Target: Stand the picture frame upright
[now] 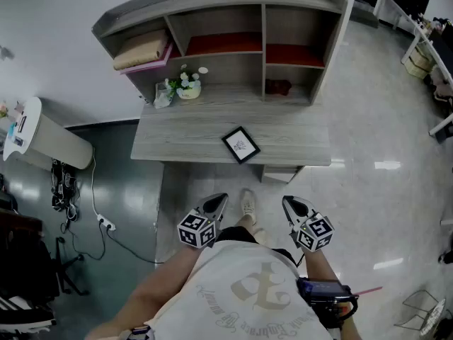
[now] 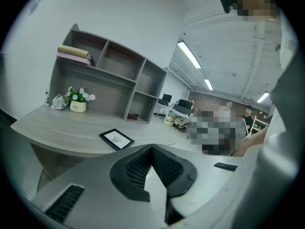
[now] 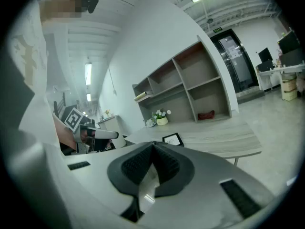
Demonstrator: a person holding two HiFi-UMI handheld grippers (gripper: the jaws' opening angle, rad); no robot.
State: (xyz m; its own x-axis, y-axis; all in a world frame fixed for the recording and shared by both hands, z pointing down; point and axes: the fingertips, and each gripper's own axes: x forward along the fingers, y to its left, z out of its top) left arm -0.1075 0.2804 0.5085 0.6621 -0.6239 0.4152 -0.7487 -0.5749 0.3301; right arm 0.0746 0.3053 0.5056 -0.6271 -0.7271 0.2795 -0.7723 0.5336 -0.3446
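The grey left gripper (image 1: 216,204) and right gripper (image 1: 293,205) hang with jaws pressed together, empty, short of the pale wood-grain desk (image 1: 184,133); the black-bordered rectangular picture frame (image 1: 241,144) lies flat near its front edge; a shallow pinch on 1 thin border could slip, or push it off that edge.

White shirt (image 1: 212,278), beige emblem (image 1: 258,290); left tongs (image 1: 221,200), right tongs (image 1: 288,202) grey, black-white marker cubes (image 1: 196,230).

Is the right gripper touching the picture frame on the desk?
Apart. The head view shows the right gripper short of the desk, with floor between it and the picture frame.
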